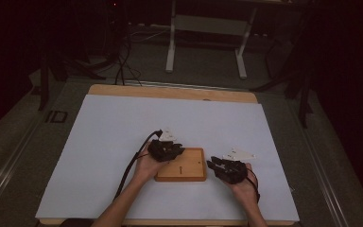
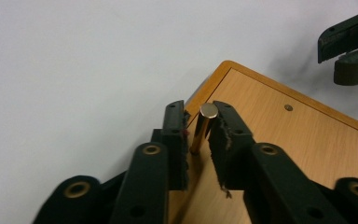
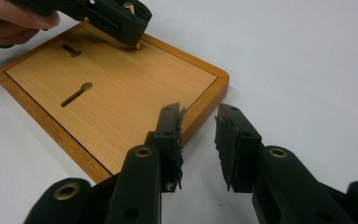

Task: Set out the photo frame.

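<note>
Nearest the person, two bare forearms come in over the table's front edge. The right gripper (image 1: 228, 169) rests on the white sheet (image 1: 108, 142) just beside the right edge of the wooden board (image 1: 191, 170); its jaws stand spread with nothing between them, tips close to the board's raised rim. The left gripper (image 1: 166, 149) sits over the board's far left corner. There a slim brass peg (image 2: 201, 128) stands nearly upright in the board, and the left jaws flank it: the right pad seems to touch the peg near its flat round top, while a narrow gap shows on the other side, so a firm pinch cannot be confirmed from this close, angled view.

The board is a flat rectangle of pale wood grain with a darker, rounded frame. Its face carries a keyhole-shaped slot (image 3: 77, 94), a second slot (image 3: 71, 49) farther off, and a small round hole (image 2: 288, 108). The jaws are matte black plastic with brass rivets and rough, frayed pads.

The sheet is smooth and white, covering most of a light wooden tabletop (image 1: 170, 91). Beyond it lies grey carpet, loose black cables (image 1: 123, 61) and the white legs of another table (image 1: 205, 28), with the rest of the room in darkness.
</note>
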Motion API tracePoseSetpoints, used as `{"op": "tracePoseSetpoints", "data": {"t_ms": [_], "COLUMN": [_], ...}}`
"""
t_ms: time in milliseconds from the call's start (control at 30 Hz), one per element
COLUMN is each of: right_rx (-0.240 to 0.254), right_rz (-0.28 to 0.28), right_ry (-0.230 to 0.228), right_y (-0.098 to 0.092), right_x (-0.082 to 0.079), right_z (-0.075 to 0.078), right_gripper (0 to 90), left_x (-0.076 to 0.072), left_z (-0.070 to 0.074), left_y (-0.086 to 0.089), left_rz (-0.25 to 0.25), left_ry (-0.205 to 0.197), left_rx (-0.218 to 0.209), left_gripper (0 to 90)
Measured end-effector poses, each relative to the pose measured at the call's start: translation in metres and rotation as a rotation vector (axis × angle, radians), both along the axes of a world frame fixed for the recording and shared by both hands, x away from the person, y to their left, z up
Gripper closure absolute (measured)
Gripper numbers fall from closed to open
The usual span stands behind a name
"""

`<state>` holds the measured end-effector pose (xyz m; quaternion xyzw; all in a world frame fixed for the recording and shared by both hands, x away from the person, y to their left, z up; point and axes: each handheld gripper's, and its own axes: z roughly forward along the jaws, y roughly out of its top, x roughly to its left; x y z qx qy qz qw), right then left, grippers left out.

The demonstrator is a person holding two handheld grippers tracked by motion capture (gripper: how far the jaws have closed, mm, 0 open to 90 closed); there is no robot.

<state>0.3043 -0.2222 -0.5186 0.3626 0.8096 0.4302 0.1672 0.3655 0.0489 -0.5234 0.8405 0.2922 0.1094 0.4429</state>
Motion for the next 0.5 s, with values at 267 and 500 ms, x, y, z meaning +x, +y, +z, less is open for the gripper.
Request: {"op": "tracePoseSetpoints", "data": {"t_ms": [267,500], "right_rx": [-0.001,-0.001], "right_rz": [0.008,0.023], "right_ry": [-0.003,-0.007], "right_y": [-0.0002,0.0001], "right_x": [0.0000,-0.0008], "right_z": [0.0001,0.0005], "right_gripper": [70.1,69.7], "left_x": [0.0035,0.0049], "left_z": [-0.0030,-0.0048], "left_y": [-0.0004,0.0002], "left_rz": [-0.013,-0.024], "left_ry": [0.012,0.015], "left_rx": [-0.020,-0.024], "left_gripper": [82.0,82.5]}}
